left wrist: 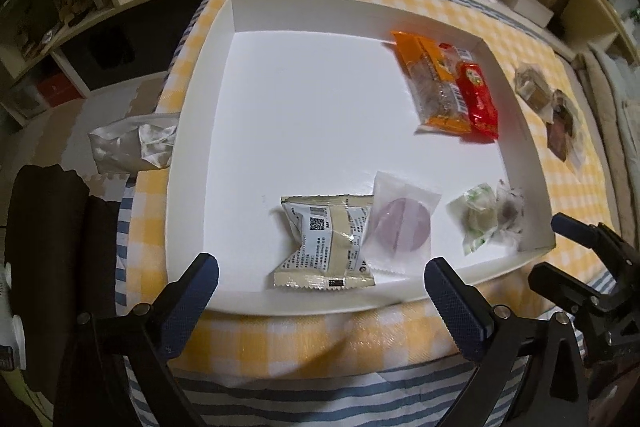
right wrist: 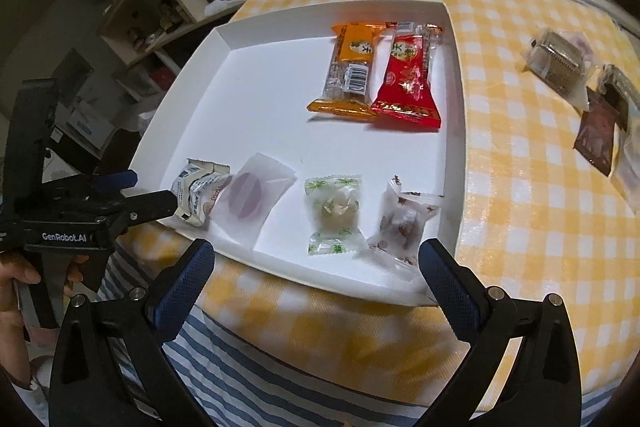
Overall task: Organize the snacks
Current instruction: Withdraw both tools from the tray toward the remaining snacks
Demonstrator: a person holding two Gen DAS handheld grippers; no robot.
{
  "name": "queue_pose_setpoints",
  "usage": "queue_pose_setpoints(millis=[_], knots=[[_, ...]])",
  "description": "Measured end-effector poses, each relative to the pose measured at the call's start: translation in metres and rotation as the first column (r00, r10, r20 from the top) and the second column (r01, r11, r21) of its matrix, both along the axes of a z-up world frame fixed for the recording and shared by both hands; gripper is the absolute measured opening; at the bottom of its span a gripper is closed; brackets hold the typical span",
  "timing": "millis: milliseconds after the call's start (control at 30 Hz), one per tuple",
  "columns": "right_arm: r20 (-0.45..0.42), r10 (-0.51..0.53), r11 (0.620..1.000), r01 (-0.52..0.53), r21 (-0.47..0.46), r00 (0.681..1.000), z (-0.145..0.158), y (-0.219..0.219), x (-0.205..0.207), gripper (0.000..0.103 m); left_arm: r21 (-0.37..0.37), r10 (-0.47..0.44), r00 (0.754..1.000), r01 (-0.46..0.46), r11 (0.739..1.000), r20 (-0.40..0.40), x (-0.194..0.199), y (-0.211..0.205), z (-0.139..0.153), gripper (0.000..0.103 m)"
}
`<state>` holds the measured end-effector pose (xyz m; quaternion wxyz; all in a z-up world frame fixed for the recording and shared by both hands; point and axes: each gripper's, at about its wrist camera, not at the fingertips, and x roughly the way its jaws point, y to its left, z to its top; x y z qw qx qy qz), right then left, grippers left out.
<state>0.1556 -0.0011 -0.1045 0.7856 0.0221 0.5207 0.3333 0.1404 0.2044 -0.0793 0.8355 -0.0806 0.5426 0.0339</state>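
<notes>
Both jaws stand wide and empty: the left hand-held gripper (left wrist: pixel 320 281) and the right hand-held gripper (right wrist: pixel 316 261) hover over the near rim of the white tray (right wrist: pixel 456 131). Inside lie a beige packet (left wrist: pixel 326 243), a purple cake (left wrist: pixel 400 223), two candies, then orange (right wrist: pixel 350 67) and red packets (right wrist: pixel 408 83) farther back.

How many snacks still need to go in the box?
Six snacks lie in the white box: orange, red, and four along the near edge. Both grippers, left and right, are open and empty. Several dark snacks still wait on the checked cloth.
</notes>
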Motion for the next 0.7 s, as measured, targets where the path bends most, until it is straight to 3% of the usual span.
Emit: queue_pose_setpoints(millis=[700], knots=[[0.107,-0.082,0.997,0.081,0.012,0.991,0.05,-0.053,0.002,0.103,0.01,-0.073,0.983,0.072,0.997,0.17,-0.035,-0.036,0.063,0.103]])
